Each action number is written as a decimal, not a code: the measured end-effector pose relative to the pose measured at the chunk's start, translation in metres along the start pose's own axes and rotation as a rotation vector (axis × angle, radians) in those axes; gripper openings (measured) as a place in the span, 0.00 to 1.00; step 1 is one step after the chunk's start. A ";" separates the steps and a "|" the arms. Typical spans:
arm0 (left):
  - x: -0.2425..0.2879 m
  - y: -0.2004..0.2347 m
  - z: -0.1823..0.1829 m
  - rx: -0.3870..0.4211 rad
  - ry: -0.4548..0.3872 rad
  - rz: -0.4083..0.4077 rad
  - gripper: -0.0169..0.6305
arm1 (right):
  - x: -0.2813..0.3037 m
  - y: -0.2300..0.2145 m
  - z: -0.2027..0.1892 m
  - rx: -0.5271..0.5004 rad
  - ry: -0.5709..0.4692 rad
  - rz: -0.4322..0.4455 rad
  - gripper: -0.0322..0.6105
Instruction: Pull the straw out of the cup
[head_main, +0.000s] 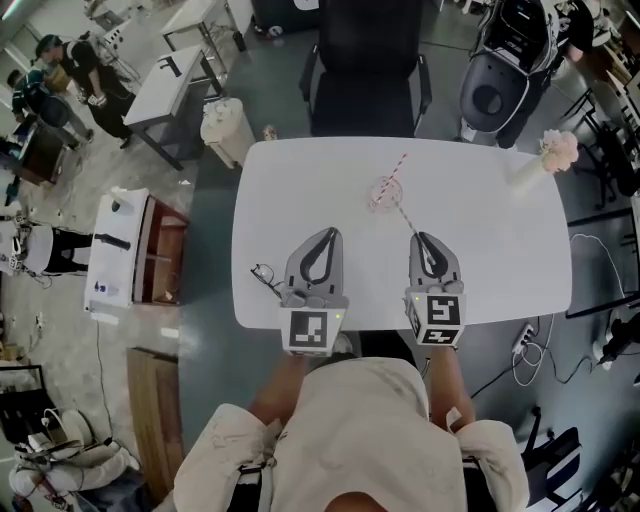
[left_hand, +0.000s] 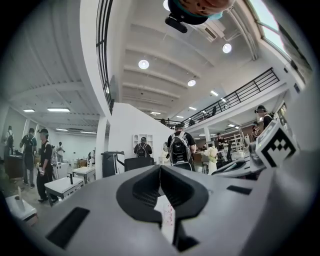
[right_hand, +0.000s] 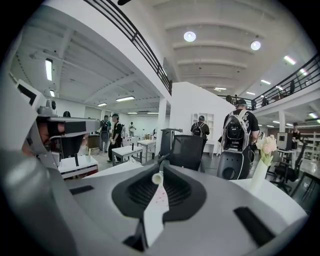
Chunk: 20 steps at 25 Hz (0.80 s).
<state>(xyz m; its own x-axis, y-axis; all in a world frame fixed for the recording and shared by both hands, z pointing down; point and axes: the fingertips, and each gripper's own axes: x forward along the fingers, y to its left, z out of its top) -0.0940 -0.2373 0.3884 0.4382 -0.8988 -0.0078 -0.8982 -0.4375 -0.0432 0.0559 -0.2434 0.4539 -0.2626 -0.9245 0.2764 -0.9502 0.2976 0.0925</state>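
Observation:
A clear cup (head_main: 384, 191) stands on the white table (head_main: 500, 250) with a red-striped straw (head_main: 401, 164) leaning out of it. A second thin pale straw (head_main: 406, 220) runs from beside the cup back to my right gripper (head_main: 424, 238), which is shut on it. In the right gripper view the straw's round end (right_hand: 157, 177) pokes up between the closed jaws of the right gripper (right_hand: 161, 167). My left gripper (head_main: 325, 234) is shut with nothing in it, left of the cup; its jaw tips meet in the left gripper (left_hand: 160, 169) view. Neither gripper view shows the cup.
A white vase of pale flowers (head_main: 553, 152) stands at the table's far right corner, also in the right gripper view (right_hand: 262, 152). A black office chair (head_main: 365, 70) is behind the table. A small dark wire item (head_main: 265, 274) lies near the table's left edge. People stand farther off.

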 end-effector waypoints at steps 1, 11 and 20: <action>-0.003 0.001 0.003 0.004 -0.006 0.003 0.04 | -0.004 0.000 0.006 -0.002 -0.013 -0.004 0.09; -0.028 0.016 0.032 0.049 -0.067 0.040 0.04 | -0.046 -0.007 0.074 -0.023 -0.198 -0.064 0.09; -0.044 0.016 0.062 0.089 -0.135 0.063 0.04 | -0.086 -0.011 0.120 -0.032 -0.441 -0.122 0.09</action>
<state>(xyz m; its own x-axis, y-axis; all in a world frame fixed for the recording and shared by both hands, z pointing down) -0.1254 -0.2032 0.3259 0.3876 -0.9100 -0.1471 -0.9198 -0.3712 -0.1271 0.0688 -0.1956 0.3141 -0.2019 -0.9643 -0.1713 -0.9748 0.1808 0.1309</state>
